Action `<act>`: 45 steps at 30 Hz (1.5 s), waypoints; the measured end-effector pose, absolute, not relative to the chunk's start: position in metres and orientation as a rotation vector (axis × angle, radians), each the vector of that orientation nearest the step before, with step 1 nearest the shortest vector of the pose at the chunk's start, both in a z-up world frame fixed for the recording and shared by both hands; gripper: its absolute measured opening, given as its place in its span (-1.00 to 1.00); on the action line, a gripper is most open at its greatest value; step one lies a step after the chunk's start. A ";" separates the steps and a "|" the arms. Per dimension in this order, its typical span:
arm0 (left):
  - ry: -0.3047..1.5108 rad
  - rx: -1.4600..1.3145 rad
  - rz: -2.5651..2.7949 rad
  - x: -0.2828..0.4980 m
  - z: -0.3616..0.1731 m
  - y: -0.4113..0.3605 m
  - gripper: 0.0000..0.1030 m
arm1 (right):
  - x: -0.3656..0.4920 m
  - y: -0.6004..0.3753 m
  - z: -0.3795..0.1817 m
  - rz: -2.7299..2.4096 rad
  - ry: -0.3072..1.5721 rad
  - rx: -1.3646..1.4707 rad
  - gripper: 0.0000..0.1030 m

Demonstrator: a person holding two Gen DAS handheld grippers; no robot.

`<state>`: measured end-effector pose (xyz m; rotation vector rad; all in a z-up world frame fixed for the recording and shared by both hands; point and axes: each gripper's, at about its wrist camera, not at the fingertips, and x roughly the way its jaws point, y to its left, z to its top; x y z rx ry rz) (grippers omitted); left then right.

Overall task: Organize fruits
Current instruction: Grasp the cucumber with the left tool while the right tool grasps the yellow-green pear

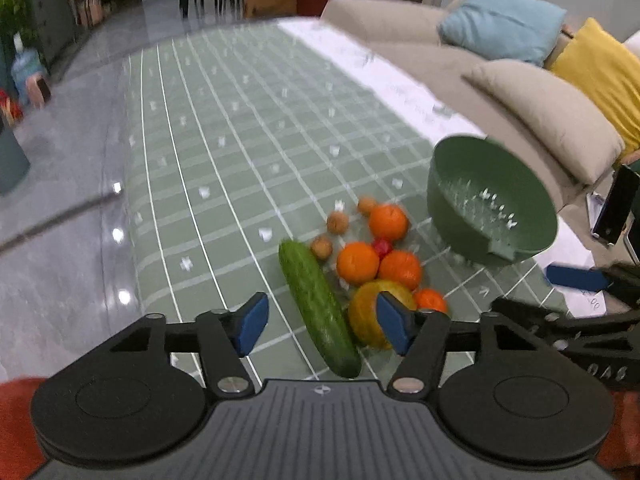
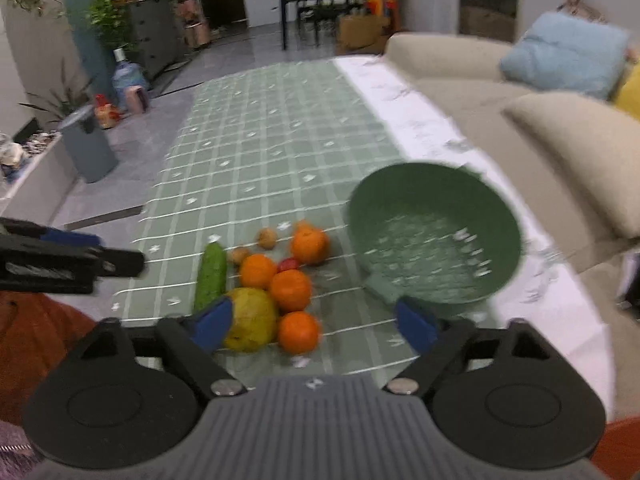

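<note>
- While nothing is held yet, the table [image 1: 240, 128] with its green check cloth carries everything: a pile of produce near its close end and an empty green bowl [image 2: 434, 236] just to the pile's right.
- Both grippers hover above the pile, angled down; the left gripper [image 1: 322, 322] has its pads apart over the cucumber's near end, and the right gripper [image 2: 312, 326] has its pads apart, nothing between them.
- My guess is this is the approach to a first pick; next, one gripper must drop onto a single fruit and close, then carry it to the bowl.
- Longest of the lot, the cucumber [image 1: 318, 306] lies flat at the pile's left edge, its long axis running away down the table.
- A yellow-green fruit [image 2: 252, 318] sits nearest, touching an orange [image 2: 299, 332]; three more oranges, something small and red, and small brown nuts lie behind.
</note>
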<state>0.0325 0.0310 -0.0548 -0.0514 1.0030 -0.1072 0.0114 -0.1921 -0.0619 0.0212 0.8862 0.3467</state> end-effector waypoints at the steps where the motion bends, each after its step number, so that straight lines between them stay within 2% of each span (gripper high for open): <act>1: 1.021 -0.071 -0.108 0.037 -0.061 0.034 0.32 | 0.019 -0.187 -0.069 0.375 0.926 0.036 0.36; 3: 1.052 -0.111 -0.107 0.044 -0.073 0.039 0.31 | 0.028 -0.176 -0.079 0.409 0.962 0.044 0.24; 7: 1.106 -0.144 -0.082 0.060 -0.091 0.047 0.17 | 0.047 -0.154 -0.099 0.425 1.027 -0.001 0.18; 24: 1.258 -0.130 -0.111 0.101 -0.139 0.039 0.15 | 0.073 -0.123 -0.133 0.448 1.102 -0.047 0.18; 27: 1.263 -0.124 -0.118 0.104 -0.139 0.038 0.16 | 0.073 -0.121 -0.133 0.452 1.099 -0.059 0.18; 31: 1.257 -0.127 -0.141 0.101 -0.137 0.041 -0.01 | 0.073 -0.119 -0.133 0.461 1.100 -0.074 0.20; 41: 1.270 -0.076 -0.074 0.096 -0.129 0.052 0.08 | 0.061 -0.103 -0.138 0.546 1.089 -0.173 0.17; 45: 1.271 -0.071 -0.057 0.093 -0.128 0.056 0.05 | 0.059 -0.100 -0.141 0.564 1.072 -0.200 0.19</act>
